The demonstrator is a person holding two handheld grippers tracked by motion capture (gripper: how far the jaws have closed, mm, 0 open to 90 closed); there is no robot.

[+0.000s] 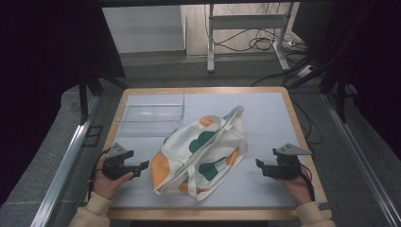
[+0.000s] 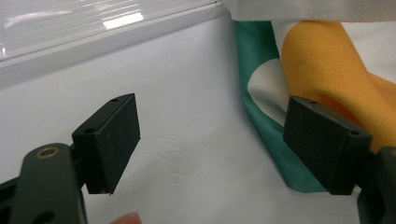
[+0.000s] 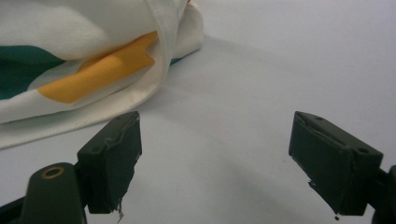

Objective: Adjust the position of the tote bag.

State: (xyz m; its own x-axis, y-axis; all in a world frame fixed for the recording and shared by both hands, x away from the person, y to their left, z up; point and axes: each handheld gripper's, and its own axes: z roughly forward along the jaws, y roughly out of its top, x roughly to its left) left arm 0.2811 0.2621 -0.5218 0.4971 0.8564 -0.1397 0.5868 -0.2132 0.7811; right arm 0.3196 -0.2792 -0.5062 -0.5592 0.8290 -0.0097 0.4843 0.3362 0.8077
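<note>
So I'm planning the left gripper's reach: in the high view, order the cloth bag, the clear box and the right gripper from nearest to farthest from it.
From the left gripper:
1. Cloth bag, just to its right at the table's middle.
2. Clear box, beyond it toward the far left corner.
3. Right gripper, across the bag on the right side.

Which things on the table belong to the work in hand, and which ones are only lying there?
Belonging to the work:
- cloth bag, white with green and orange patches, lying in the middle of the table
- left gripper, open, pointing at the bag
- right gripper, open, pointing at the bag

Only lying about:
- clear plastic box, at the far left of the table, apart from the bag
</note>
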